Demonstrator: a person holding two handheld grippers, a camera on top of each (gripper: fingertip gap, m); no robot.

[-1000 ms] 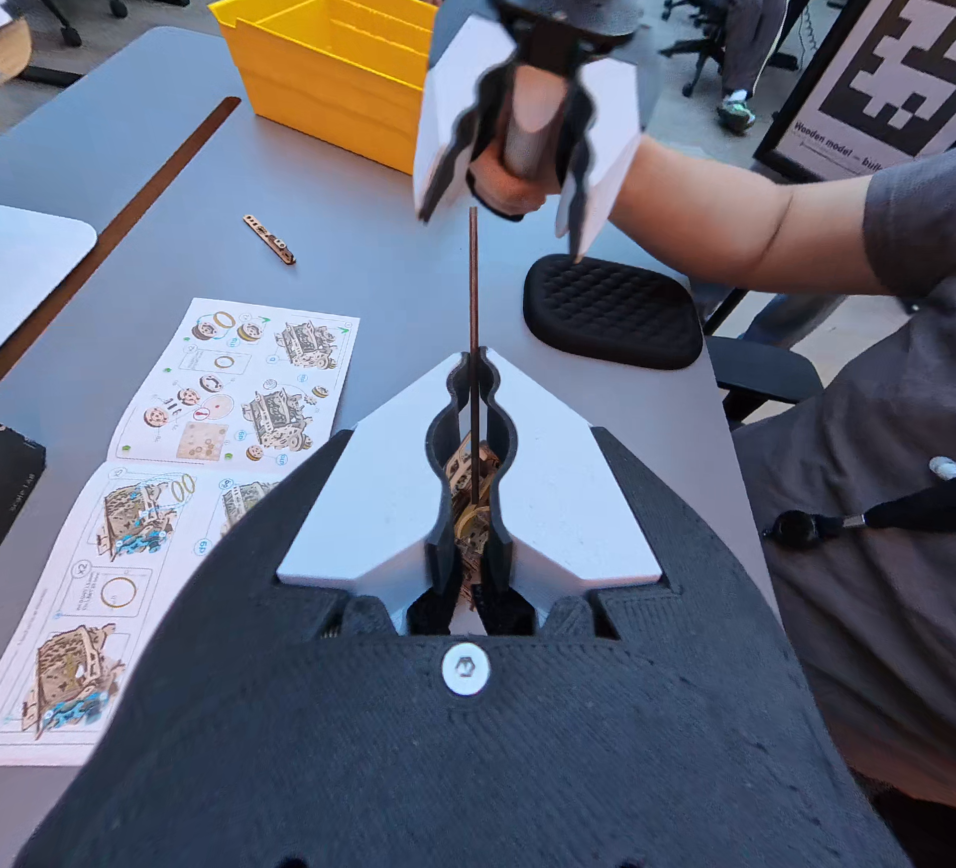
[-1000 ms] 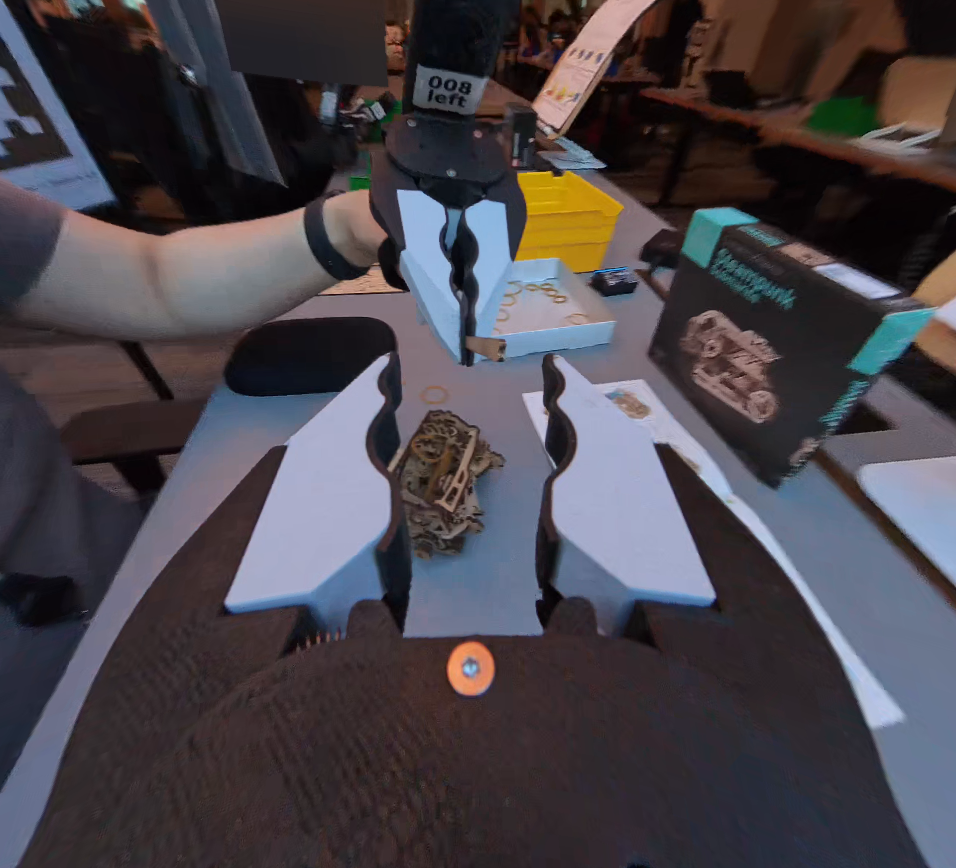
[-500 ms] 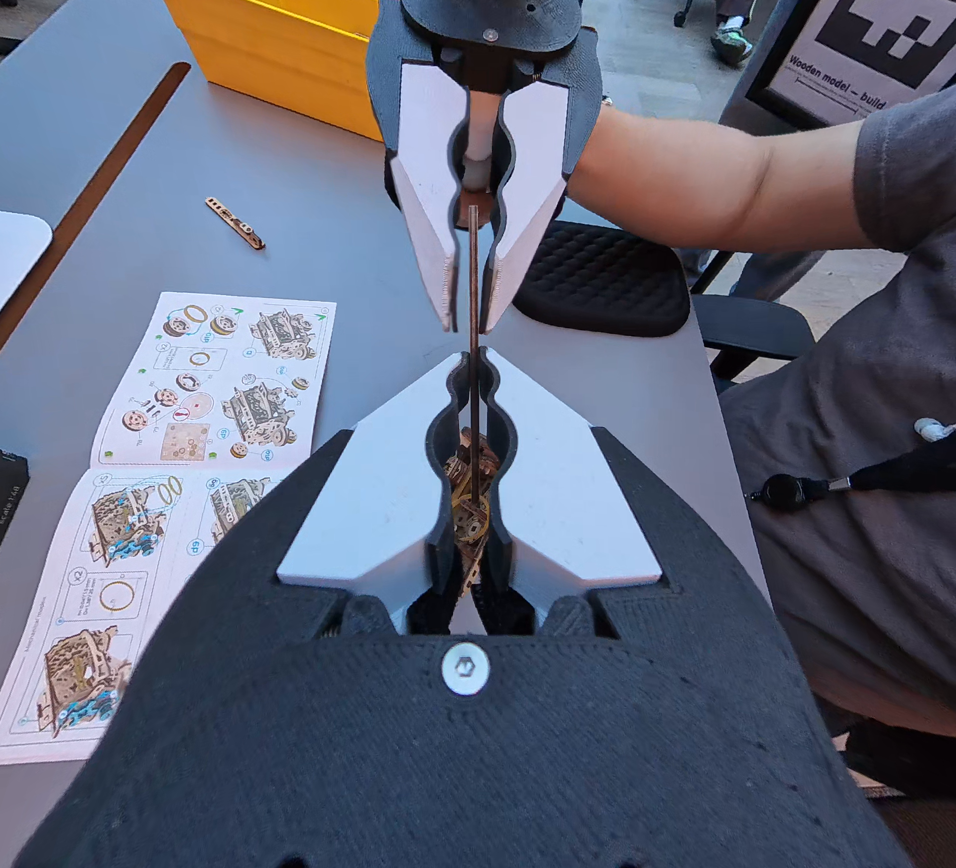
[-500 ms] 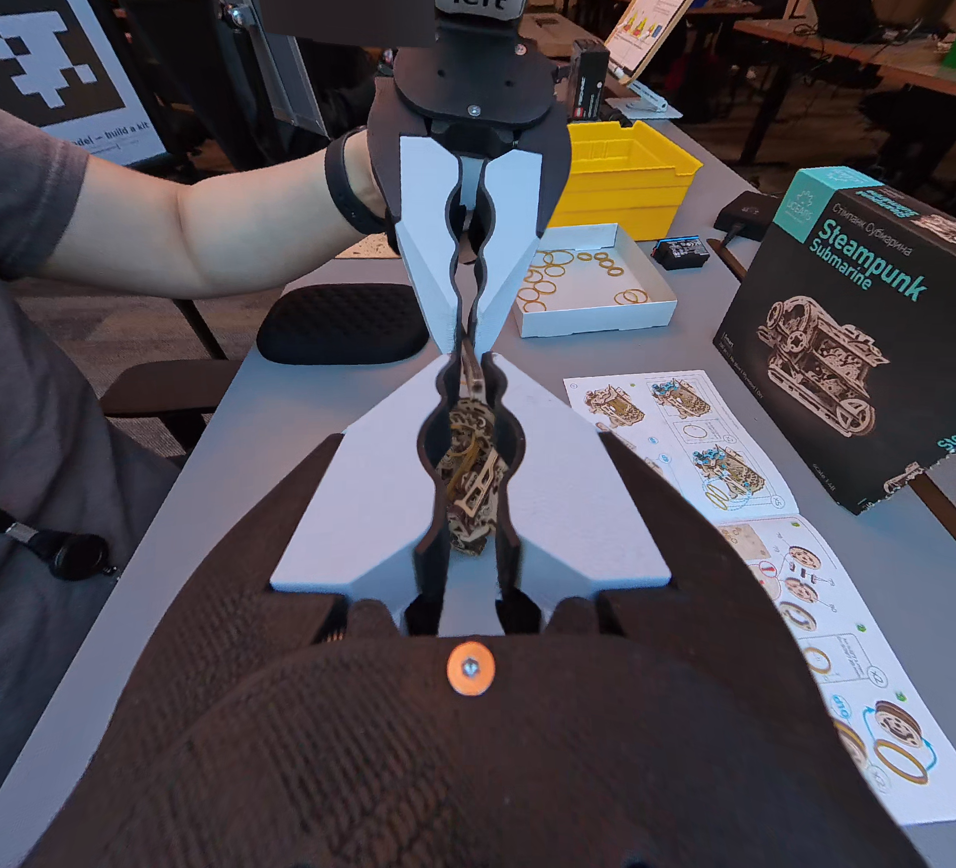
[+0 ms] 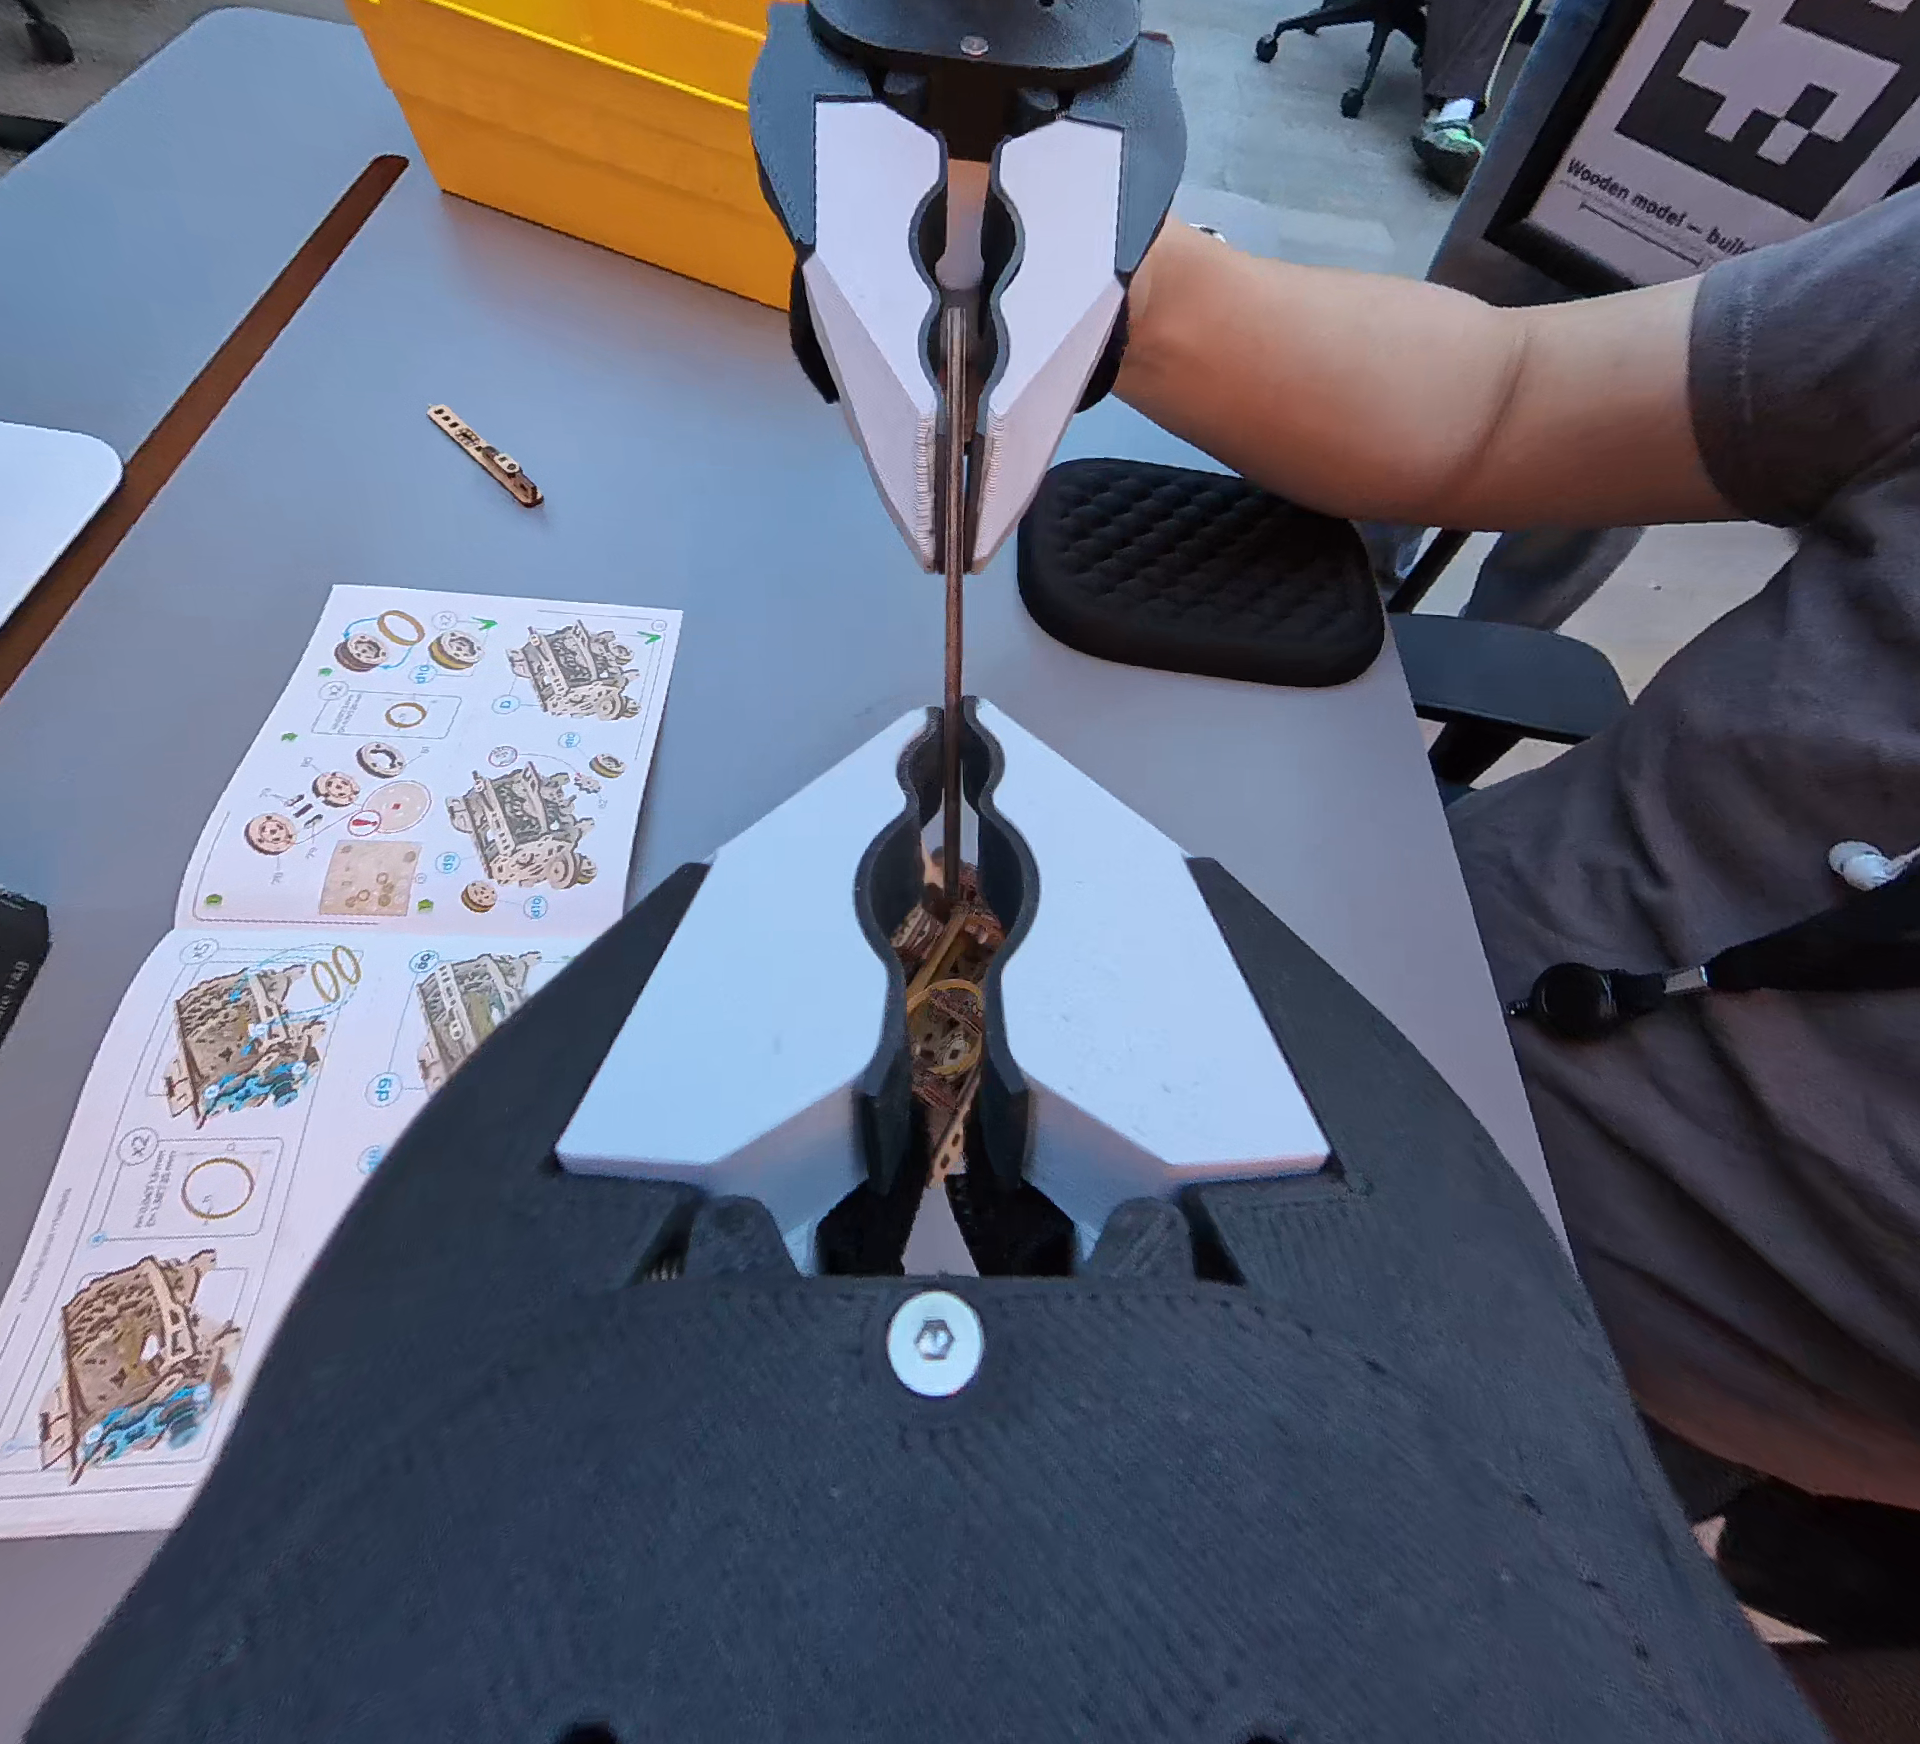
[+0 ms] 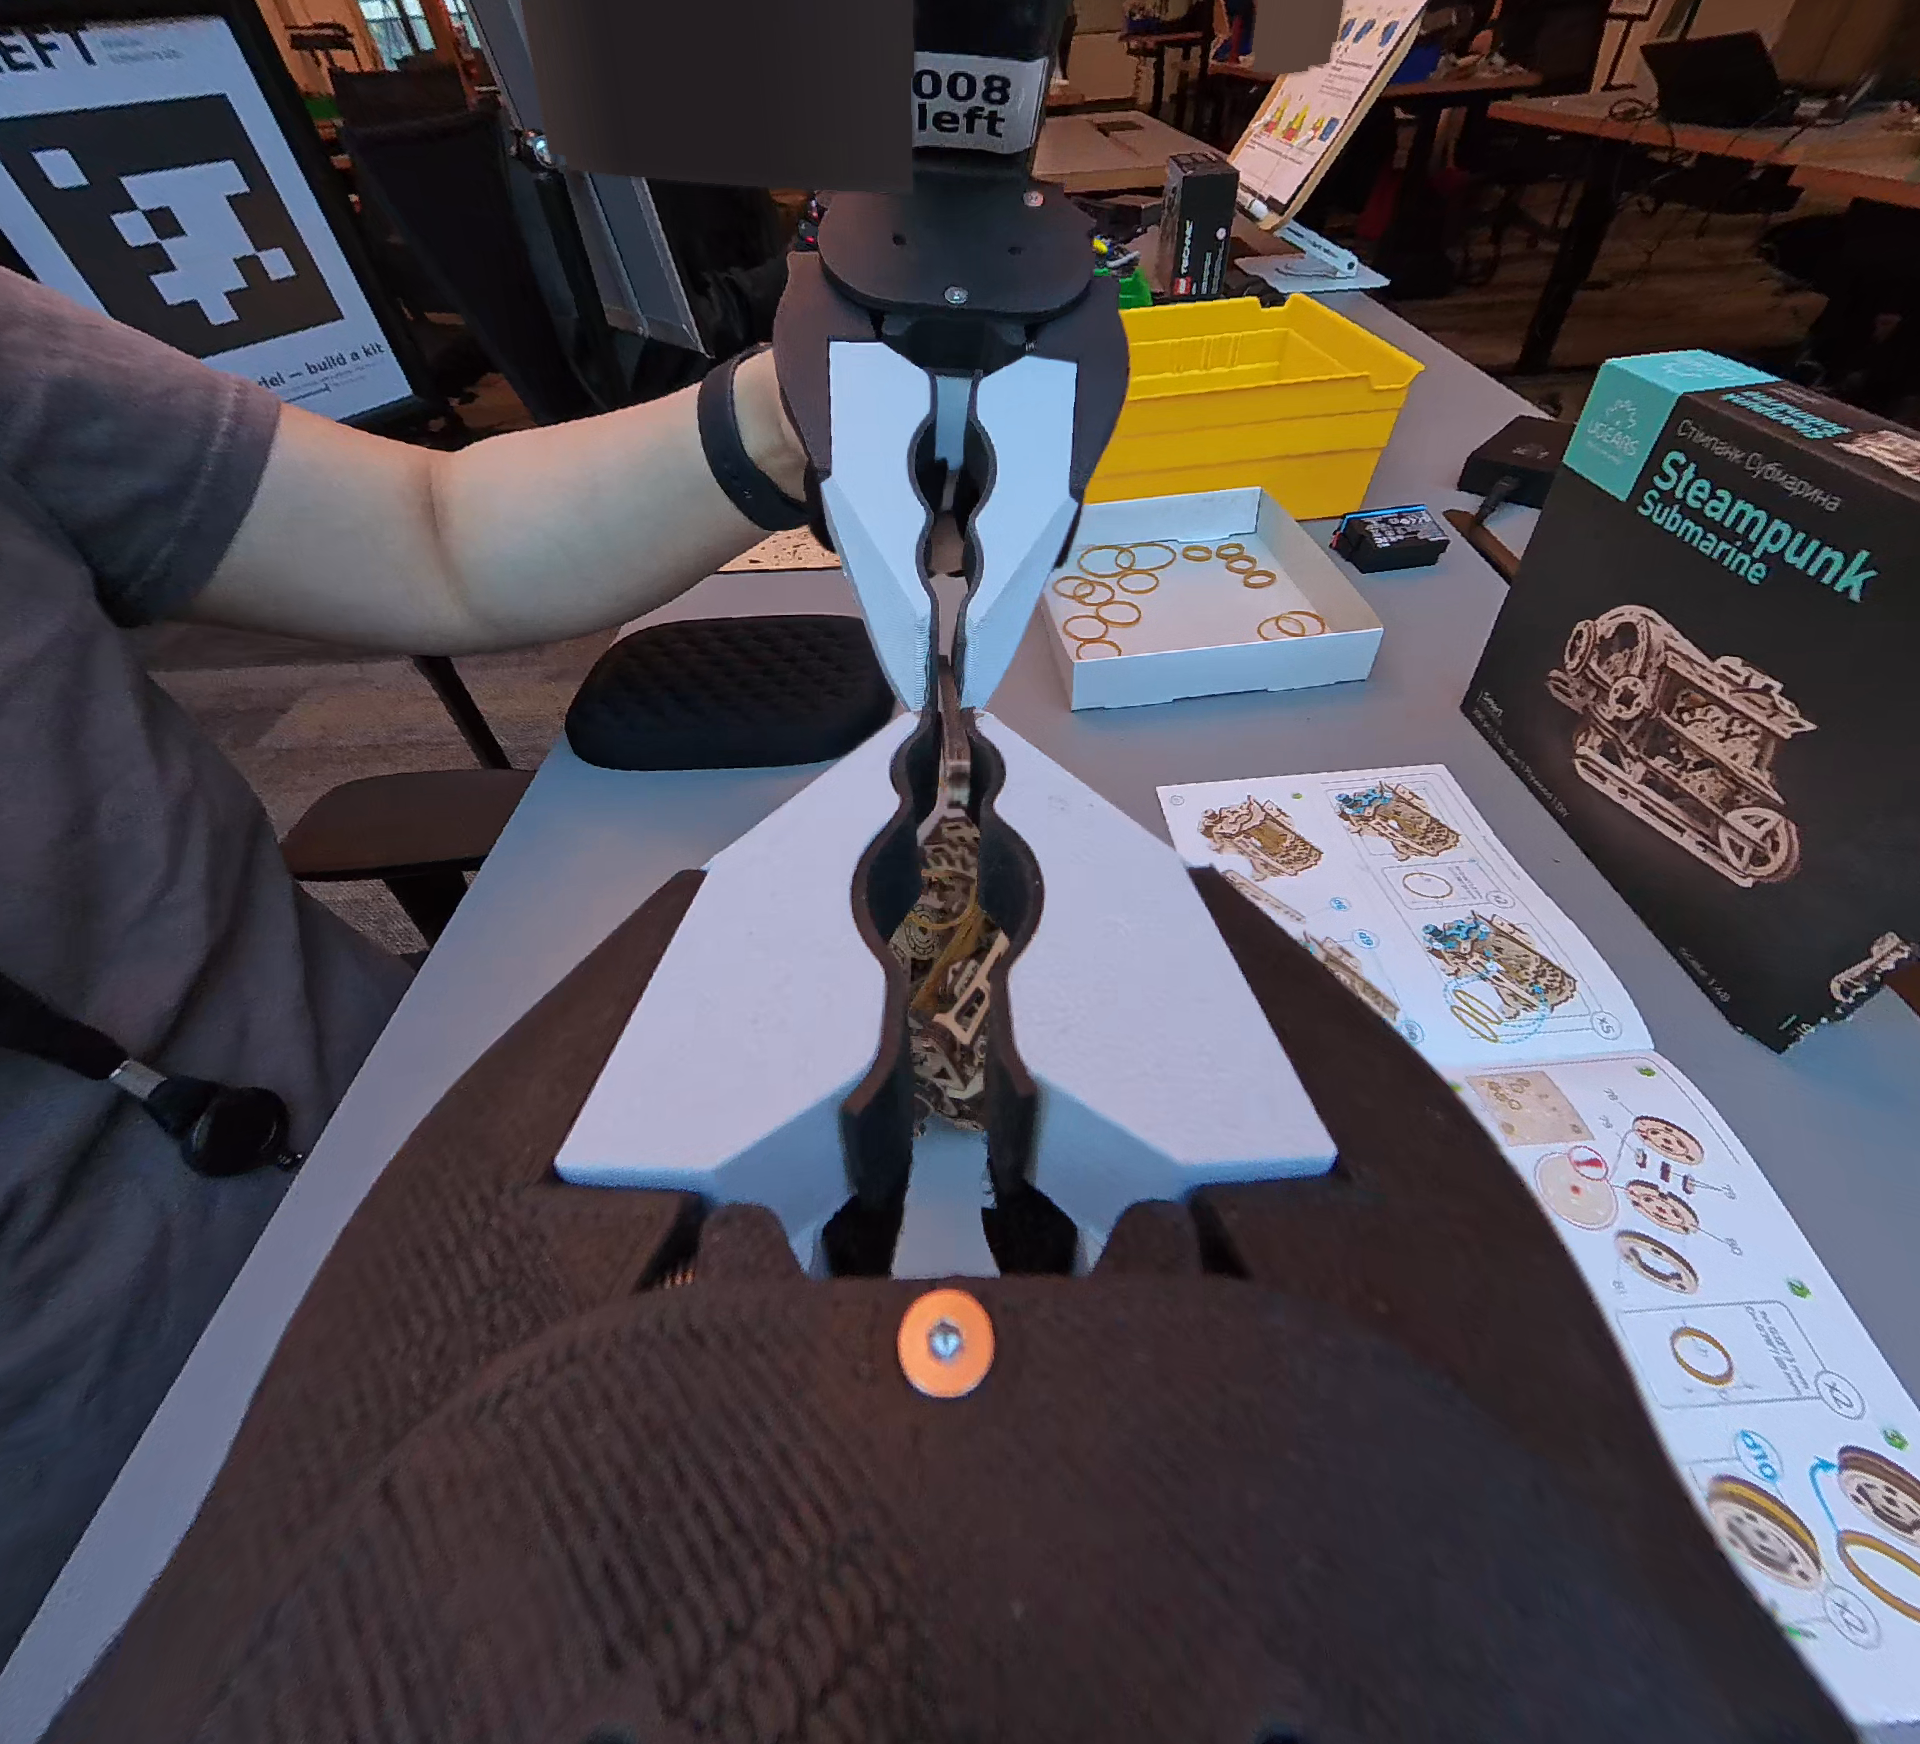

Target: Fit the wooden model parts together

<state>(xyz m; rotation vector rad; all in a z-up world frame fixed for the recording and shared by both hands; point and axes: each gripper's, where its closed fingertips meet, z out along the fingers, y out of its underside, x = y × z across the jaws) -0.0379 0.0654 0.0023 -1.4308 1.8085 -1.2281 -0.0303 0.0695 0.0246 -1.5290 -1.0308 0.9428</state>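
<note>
My left gripper (image 5: 951,720) is shut on a thin flat wooden part (image 5: 951,645), seen edge-on and sticking out forward. My right gripper (image 5: 951,556) faces it tip to tip and is shut on the other end of the same part. In the right wrist view, my right gripper (image 6: 951,730) meets the left gripper (image 6: 943,688) with the part (image 6: 956,775) between them. The partly built wooden model (image 6: 951,977) lies on the grey table (image 5: 675,364) below both grippers. It shows through the finger gaps, also in the left wrist view (image 5: 943,998).
A yellow bin (image 5: 582,42) stands at the table's far side. A white tray (image 6: 1205,614) holds rubber bands. The instruction sheet (image 5: 416,790), the black kit box (image 6: 1714,707), a black pad (image 5: 1195,567) and a loose wooden strip (image 5: 485,455) are on the table. Only a small space, under 4 cm, lies between the two pairs of fingers.
My right gripper was open and apart a second ago. It moved in onto the far end of the wooden part and shut on it. My left gripper kept its hold.
</note>
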